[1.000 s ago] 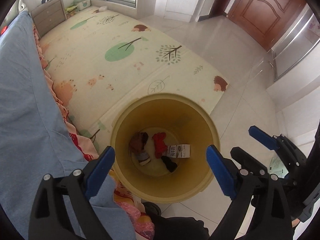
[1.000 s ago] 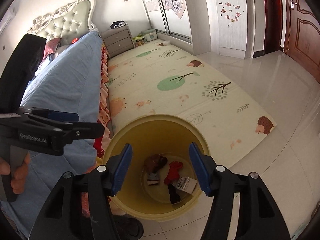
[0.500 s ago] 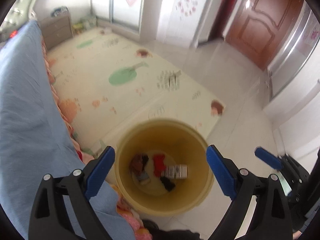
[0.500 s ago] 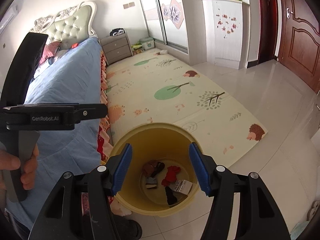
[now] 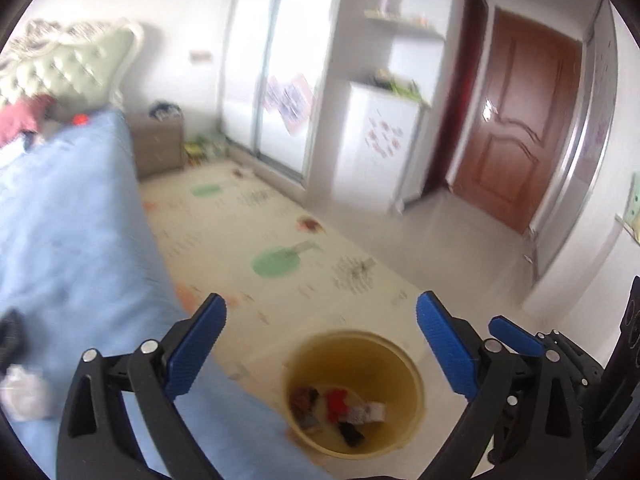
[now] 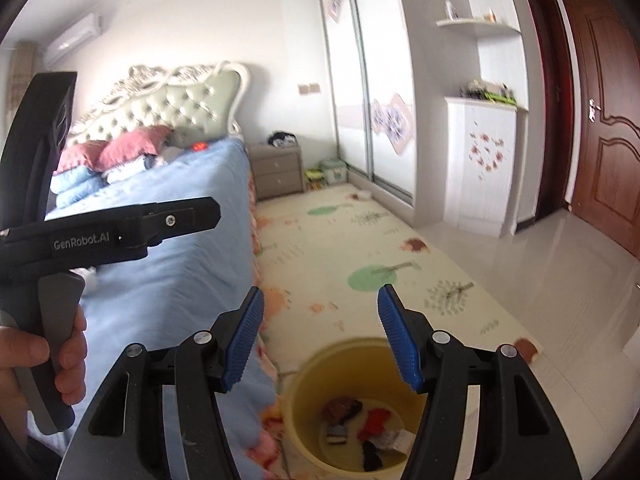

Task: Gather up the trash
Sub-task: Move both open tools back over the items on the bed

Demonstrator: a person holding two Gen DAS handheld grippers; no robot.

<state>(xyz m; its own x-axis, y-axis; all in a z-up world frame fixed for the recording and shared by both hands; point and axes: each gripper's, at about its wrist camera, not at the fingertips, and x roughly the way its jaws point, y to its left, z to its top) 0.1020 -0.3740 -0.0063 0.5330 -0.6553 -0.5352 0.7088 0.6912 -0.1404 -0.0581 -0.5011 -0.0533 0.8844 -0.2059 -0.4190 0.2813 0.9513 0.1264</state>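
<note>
Yellow bin: plastic bucket (image 5: 352, 392) standing on the floor at the foot corner of the bed, at the edge of the play mat; open top, several scraps lying on its bottom
Trash in bin: a red piece (image 5: 336, 398), a brown piece, a dark piece and a white printed wrapper (image 5: 370, 412), all loose on the bottom
Left gripper (image 5: 320, 344): blue-padded fingers opening, already spread wide, nothing between them; bin seen low in the gap
Right gripper (image 6: 320, 336): fingers apart, about halfway, nothing between them; above the bin and slightly to its side
Step in hand: likely between pickups, both tools empty and aimed out across the room rather than down into the bin
Next move: calls for finding another piece and bringing open fingers down over it; a pale crumpled thing (image 5: 24, 392) on the bed at the left edge looks a candidate, too blurred to name
Bed (image 6: 168, 248): blue cover, soft and wrinkled, so a light scrap may sink or slide under the pads; pillows at a tufted headboard
Play mat (image 6: 360, 240): cream, printed with trees and hedgehogs, flat; a small white item far off near the wardrobe, unclear
Floor (image 6: 540, 264): glossy pale tile beyond the mat
Room: sliding-door wardrobe, white cabinet, brown door, grey nightstand (image 6: 278, 170)
Hand (image 6: 36, 364): wrapped round the left tool's handle
</note>
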